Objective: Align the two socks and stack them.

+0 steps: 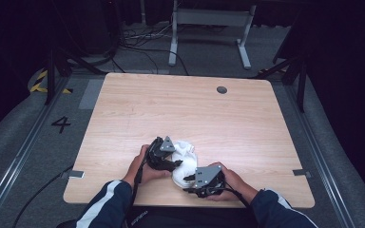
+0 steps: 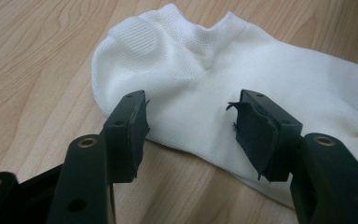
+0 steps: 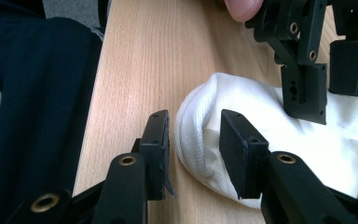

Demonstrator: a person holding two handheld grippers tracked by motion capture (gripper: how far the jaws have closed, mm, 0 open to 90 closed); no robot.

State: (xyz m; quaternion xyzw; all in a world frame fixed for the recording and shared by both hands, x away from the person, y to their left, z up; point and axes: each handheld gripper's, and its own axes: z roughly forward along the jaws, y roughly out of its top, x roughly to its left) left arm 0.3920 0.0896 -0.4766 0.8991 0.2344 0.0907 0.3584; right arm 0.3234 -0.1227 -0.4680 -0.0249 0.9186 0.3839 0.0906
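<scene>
Sock (image 2: pixel 223 88) is lying flat on the table (image 1: pixel 180 109) between both tools, long axis running from the gaping left gripper (image 1: pixel 175 165) toward the right gripper (image 3: pixel 193 140), whose parted jaws are straddling its cuff edge.

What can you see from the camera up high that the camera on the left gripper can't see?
The high view alone shows the person's two hands, the right gripper, the floor with a number 4, and the whole table. The left gripper view alone shows, up close, the sock's knit and the torn pad on one of the left gripper's open jaws. Both show the white sock on the wooden table.
</scene>
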